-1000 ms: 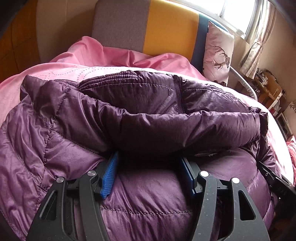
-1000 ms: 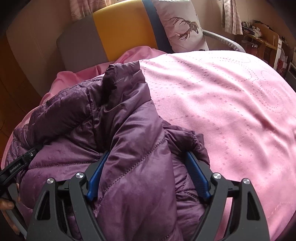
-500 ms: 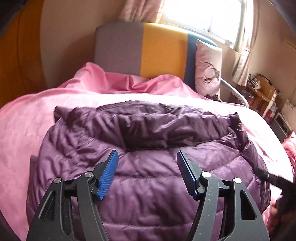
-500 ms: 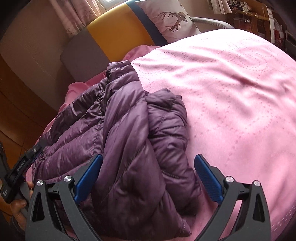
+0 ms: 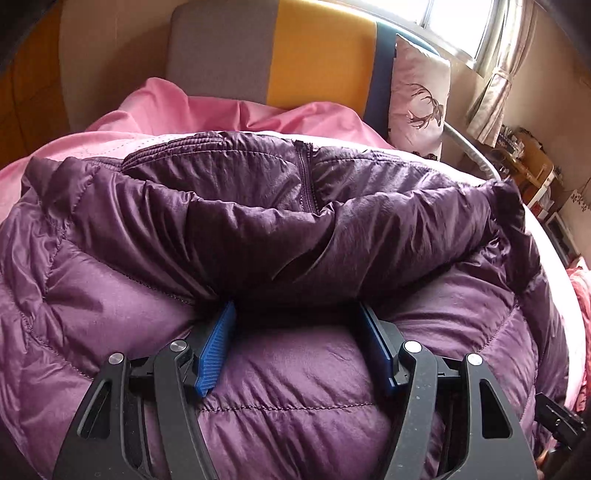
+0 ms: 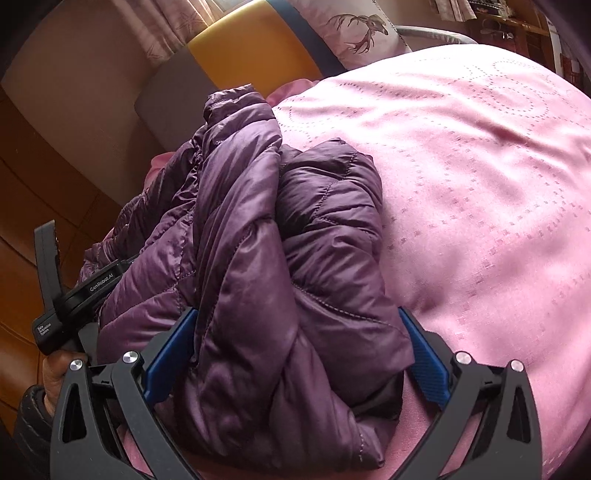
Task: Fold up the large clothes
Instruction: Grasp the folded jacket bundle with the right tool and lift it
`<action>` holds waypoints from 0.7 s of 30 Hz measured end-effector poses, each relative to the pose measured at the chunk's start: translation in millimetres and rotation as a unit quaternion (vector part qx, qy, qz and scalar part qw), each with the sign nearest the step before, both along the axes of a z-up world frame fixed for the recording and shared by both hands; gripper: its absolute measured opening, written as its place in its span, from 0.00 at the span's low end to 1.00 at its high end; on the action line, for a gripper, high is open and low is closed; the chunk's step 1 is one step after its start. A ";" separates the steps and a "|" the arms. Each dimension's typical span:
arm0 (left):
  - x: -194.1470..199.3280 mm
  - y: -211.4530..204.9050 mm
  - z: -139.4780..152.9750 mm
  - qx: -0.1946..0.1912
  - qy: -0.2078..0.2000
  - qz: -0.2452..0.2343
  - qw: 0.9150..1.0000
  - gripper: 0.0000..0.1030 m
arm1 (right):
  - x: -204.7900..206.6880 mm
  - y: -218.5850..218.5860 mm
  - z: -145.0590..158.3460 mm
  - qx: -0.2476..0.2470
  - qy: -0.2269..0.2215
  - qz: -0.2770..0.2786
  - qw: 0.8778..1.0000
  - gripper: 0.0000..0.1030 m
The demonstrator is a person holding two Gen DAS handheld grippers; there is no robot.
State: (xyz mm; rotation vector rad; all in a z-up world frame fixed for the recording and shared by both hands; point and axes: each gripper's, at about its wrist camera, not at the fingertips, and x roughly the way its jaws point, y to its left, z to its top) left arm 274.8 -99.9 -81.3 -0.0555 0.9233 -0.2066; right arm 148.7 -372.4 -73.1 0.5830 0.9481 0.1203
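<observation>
Tongs spread wide on both sides of a purple puffer jacket (image 5: 295, 229) lying bunched on the pink-covered bed (image 6: 480, 166).

We see the left tongs (image 5: 299, 325) with their blue pads (image 5: 216, 350) well apart, tips tucked under a thick fold of the jacket and pressing into its padding. The right tongs (image 6: 297, 332) are also open, a rolled end of the jacket bulging between the two pads (image 6: 424, 354) and touching them, not pinched. Only the left view gives us the zip (image 5: 304, 177), the window (image 5: 461, 22) and the full width of the garment. Only the right view gives us the bare bedspread beside the jacket and the person's left hand (image 6: 55, 369) gripping its tool.
</observation>
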 end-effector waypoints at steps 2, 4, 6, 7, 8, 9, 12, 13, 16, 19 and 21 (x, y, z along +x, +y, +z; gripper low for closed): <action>0.9 1.6 2.2 -0.007 0.006 -0.003 1.000 0.63 | 1.9 -0.7 0.9 0.001 0.001 0.003 1.000 0.98; -3.1 6.7 10.1 -0.022 0.009 0.000 1.000 0.63 | 5.8 -0.1 3.3 0.002 -0.001 0.004 1.000 0.98; -13.8 13.6 23.0 -0.021 -0.007 0.012 1.000 0.63 | 6.4 1.7 4.7 0.003 -0.004 0.004 1.000 0.98; -24.7 19.5 32.7 -0.015 -0.026 0.023 0.999 0.63 | 4.7 2.6 6.0 0.005 -0.006 0.004 1.000 0.98; -33.2 25.0 38.6 -0.009 -0.038 0.034 0.999 0.63 | 2.5 3.0 6.6 0.006 -0.007 0.005 1.000 0.98; -45.1 34.3 45.4 -0.004 -0.051 0.052 0.997 0.63 | 4.1 2.3 7.5 0.008 -0.007 0.005 1.000 0.97; -72.8 55.3 52.6 0.005 -0.071 0.082 0.994 0.63 | 0.8 4.5 8.6 0.021 -0.008 0.005 1.000 0.92; -79.0 59.0 52.7 0.007 -0.075 0.081 0.994 0.62 | -0.3 6.6 8.8 0.026 -0.009 0.006 1.000 0.88; -91.3 55.9 46.0 0.028 -0.075 0.054 0.995 0.62 | -6.0 11.6 11.1 0.037 -0.008 0.008 0.999 0.78; -93.6 47.3 35.5 0.040 -0.070 0.041 0.996 0.63 | -6.8 15.2 13.2 0.049 -0.004 0.011 0.999 0.67; -90.2 41.6 28.3 0.049 -0.062 0.039 0.996 0.64 | -8.1 17.0 16.9 0.052 -0.003 0.013 0.999 0.60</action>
